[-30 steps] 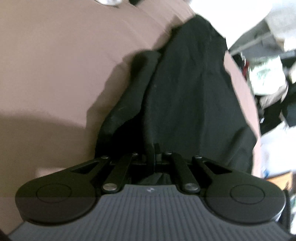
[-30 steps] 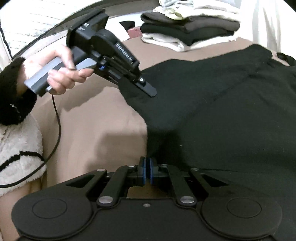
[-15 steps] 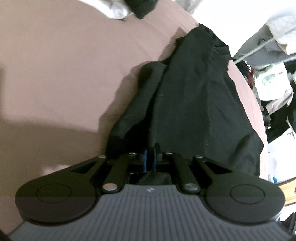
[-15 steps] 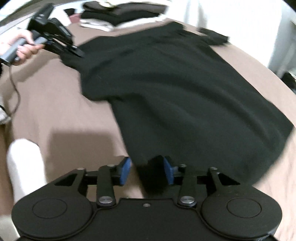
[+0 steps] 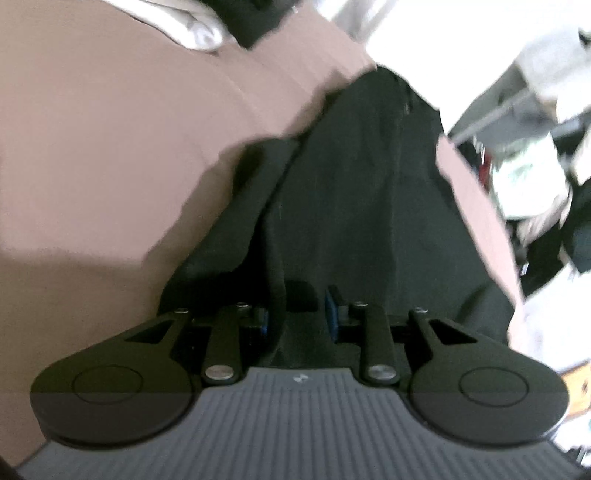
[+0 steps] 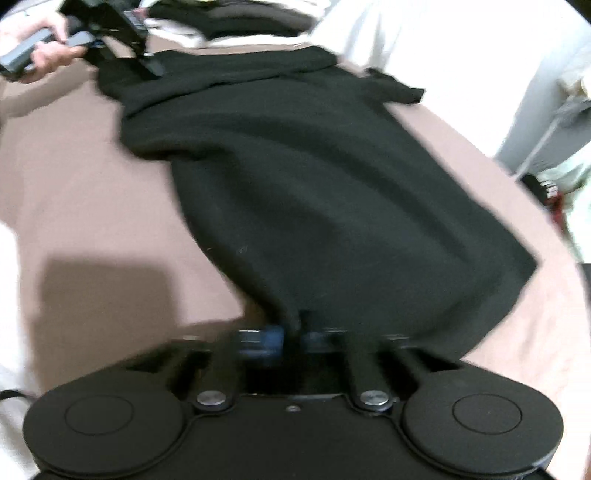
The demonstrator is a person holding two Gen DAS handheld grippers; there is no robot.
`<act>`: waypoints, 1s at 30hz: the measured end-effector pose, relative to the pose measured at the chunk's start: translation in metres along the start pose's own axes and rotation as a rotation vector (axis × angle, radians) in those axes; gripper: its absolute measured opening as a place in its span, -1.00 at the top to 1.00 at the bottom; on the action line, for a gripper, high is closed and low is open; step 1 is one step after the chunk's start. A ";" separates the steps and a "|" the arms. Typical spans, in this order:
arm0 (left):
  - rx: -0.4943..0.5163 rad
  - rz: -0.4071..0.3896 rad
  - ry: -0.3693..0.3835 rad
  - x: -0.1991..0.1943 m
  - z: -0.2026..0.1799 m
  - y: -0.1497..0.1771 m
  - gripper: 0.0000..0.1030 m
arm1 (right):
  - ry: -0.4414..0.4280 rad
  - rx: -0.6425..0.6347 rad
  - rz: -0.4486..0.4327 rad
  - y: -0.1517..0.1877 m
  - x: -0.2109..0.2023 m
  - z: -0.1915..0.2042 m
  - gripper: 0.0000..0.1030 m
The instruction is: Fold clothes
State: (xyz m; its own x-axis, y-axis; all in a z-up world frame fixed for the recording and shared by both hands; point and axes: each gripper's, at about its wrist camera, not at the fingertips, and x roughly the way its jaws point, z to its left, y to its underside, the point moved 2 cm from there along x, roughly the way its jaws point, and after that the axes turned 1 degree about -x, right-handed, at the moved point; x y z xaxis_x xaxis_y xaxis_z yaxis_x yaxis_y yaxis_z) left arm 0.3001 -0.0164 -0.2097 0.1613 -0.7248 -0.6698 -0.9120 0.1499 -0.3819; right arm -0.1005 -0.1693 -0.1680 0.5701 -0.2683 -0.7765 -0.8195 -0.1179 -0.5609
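A black garment (image 6: 332, 192) lies spread along the brown bed cover (image 6: 92, 206); it also fills the left wrist view (image 5: 354, 206). My left gripper (image 5: 297, 314) has its blue pads apart, with a fold of the black cloth lying loosely between them. In the right wrist view the left gripper (image 6: 155, 70) sits at the garment's far corner, held by a hand. My right gripper (image 6: 291, 336) is shut on the garment's near edge, blurred by motion.
A pile of folded dark and white clothes (image 6: 221, 26) lies at the far end of the bed, and shows in the left wrist view (image 5: 229, 26). White curtain (image 6: 461, 55) and clutter (image 5: 535, 177) stand past the bed's right edge.
My left gripper's jaws have opened from pinching the cloth. My right gripper opened half a second ago and has closed again on the near edge. Both views shifted.
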 end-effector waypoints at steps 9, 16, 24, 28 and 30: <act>0.020 0.027 -0.023 -0.008 0.006 0.003 0.79 | -0.185 -0.083 0.052 0.003 -0.054 -0.027 0.90; 0.015 0.025 -0.036 -0.007 0.008 0.004 0.79 | -0.187 -0.170 0.167 0.026 -0.019 0.005 0.86; 0.221 0.023 -0.105 -0.025 -0.023 0.008 0.95 | -0.190 -0.217 0.162 0.012 -0.057 -0.006 0.87; 0.271 0.090 -0.236 -0.009 -0.018 0.016 0.91 | -0.243 -0.150 0.177 0.018 -0.045 -0.009 0.87; 0.225 0.090 -0.219 -0.010 -0.012 0.014 0.91 | -0.244 -0.180 0.195 0.030 -0.035 0.007 0.83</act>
State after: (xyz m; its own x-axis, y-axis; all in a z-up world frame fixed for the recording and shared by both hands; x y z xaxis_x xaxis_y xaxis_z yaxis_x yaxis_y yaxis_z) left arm 0.2813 -0.0153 -0.2001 0.1834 -0.5440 -0.8188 -0.8239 0.3692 -0.4299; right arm -0.1444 -0.1564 -0.1601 0.3815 -0.0692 -0.9218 -0.8991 -0.2594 -0.3527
